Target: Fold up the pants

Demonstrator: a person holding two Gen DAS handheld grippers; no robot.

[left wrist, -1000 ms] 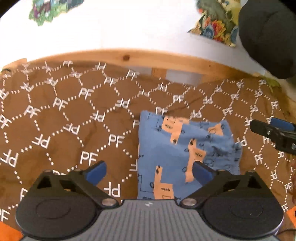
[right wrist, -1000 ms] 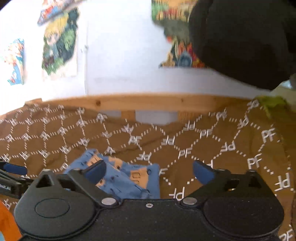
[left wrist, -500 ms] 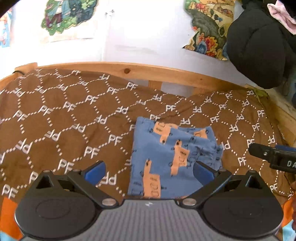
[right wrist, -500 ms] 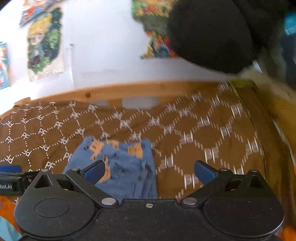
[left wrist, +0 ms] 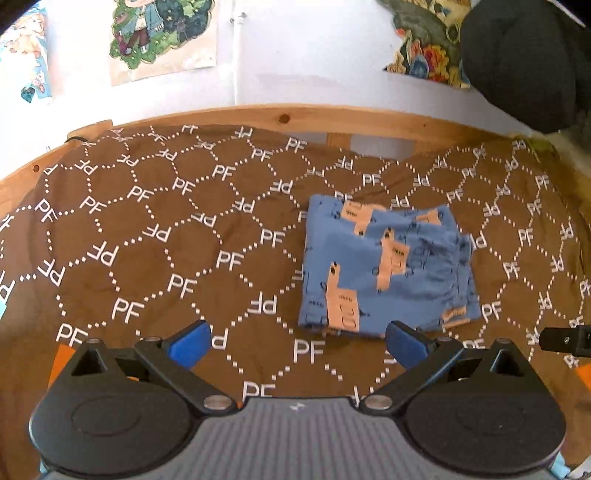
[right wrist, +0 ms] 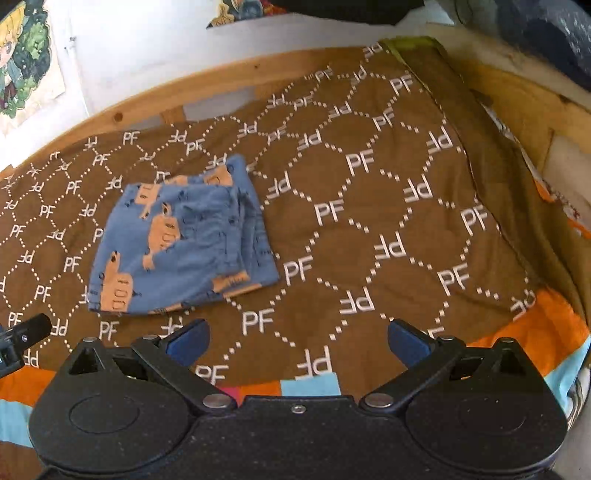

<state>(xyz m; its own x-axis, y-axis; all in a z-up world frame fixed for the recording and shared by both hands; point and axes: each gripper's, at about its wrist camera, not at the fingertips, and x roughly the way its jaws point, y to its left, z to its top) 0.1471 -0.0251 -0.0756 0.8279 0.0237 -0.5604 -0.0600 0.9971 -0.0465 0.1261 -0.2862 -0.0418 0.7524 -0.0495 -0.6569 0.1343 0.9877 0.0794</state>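
Note:
The blue pants with orange prints lie folded into a small square on the brown blanket; they also show in the right wrist view. My left gripper is open and empty, just short of the pants' near edge. My right gripper is open and empty, near the blanket's front edge, with the pants ahead to its left. The tip of the right gripper's finger shows at the right edge of the left wrist view, and the left gripper's finger at the left edge of the right wrist view.
A wooden bed frame runs along the back, against a white wall with posters. Dark clothing hangs at the upper right. An orange and light blue sheet shows at the blanket's front edge.
Both grippers have pulled back and up from the folded pants, which now lie farther away. The pants have not moved.

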